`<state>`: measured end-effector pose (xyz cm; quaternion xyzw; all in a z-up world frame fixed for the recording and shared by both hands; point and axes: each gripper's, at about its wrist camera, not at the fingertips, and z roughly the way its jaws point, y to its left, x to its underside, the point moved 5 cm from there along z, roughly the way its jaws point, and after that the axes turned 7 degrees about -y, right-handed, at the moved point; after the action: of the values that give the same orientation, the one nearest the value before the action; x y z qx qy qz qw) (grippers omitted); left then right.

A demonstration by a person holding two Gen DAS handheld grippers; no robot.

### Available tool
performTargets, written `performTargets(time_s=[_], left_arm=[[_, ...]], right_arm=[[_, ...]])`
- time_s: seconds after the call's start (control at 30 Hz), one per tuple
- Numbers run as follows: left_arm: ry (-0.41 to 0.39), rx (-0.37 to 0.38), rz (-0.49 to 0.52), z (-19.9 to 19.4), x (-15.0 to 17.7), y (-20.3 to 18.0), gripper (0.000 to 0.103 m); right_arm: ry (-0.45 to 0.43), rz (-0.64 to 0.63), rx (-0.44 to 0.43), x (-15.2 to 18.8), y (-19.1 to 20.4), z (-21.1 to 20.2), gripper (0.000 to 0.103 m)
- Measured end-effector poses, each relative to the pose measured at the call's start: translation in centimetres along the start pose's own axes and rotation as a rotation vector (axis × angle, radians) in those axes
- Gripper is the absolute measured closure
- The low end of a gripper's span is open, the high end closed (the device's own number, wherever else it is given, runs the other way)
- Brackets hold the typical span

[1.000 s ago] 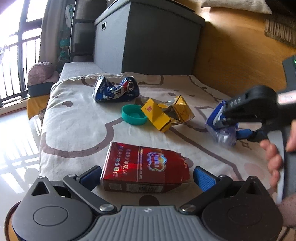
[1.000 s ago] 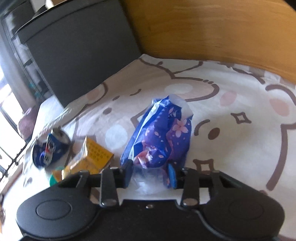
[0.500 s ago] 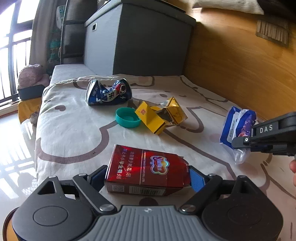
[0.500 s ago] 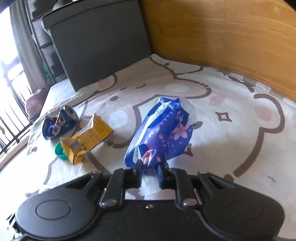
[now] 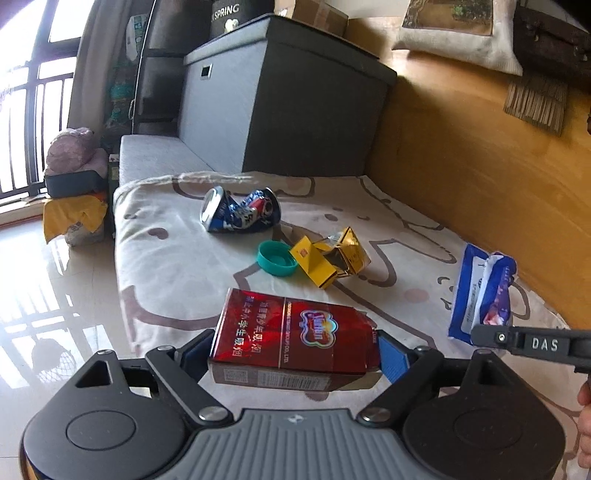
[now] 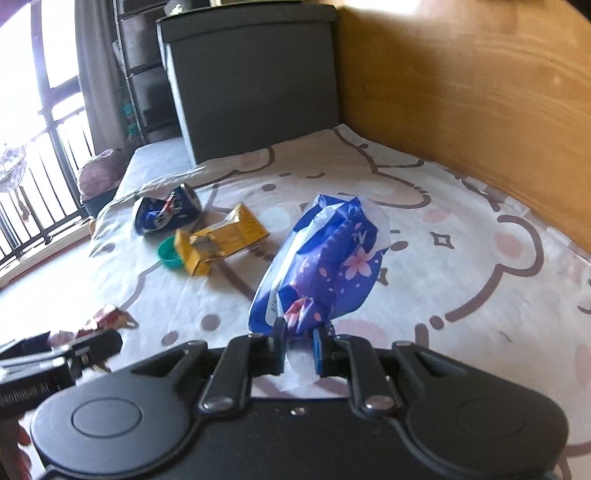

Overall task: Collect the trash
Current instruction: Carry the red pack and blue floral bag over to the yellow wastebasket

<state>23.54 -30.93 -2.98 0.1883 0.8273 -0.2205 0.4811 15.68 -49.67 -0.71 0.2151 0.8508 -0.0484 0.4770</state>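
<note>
Both grippers had lifted their trash off the bed, the left gripper (image 5: 295, 350) squeezing the red box (image 5: 295, 334), the right gripper (image 6: 299, 345) pinching the blue wrapper (image 6: 321, 262), ready to carry away.

On my right gripper's finger arm (image 5: 535, 343), where it juts into the left wrist view, I read "DAS" in white letters. A dark container (image 5: 236, 18) on top of the grey cabinet bears the word "SPRING". The red cigarette pack (image 5: 295, 332) that I hold carries gold Chinese characters and a blue emblem whose lettering I cannot make out, with a barcode on its near edge.
</note>
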Motion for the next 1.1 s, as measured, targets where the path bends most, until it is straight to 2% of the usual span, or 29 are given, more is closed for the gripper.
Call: performTargets(time_s=[0.33, 0.6, 0.87, 1.1], left_arm=[[0.016, -0.055, 0.045, -4.4, 0.2, 1.6, 0.014], [0.020, -0.086, 0.044, -7.2, 0.7, 3.1, 0.014], [0.012, -0.124, 0.023, -9.9, 0.7, 5.7, 0.014], [0.006, -0.177, -0.011, -12.0, 0.8, 9.6, 0.014]], right_arm=[[-0.028, -0.095, -0.009, 1.1, 2.6, -4.8, 0.088], [-0.036, -0.136, -0.008, 1.9, 4.5, -7.5, 0.088], [-0.034, -0.174, -0.031, 3.2, 7.3, -8.4, 0.088], [-0.022, -0.185, -0.079, 4.0, 10.3, -8.1, 0.088]])
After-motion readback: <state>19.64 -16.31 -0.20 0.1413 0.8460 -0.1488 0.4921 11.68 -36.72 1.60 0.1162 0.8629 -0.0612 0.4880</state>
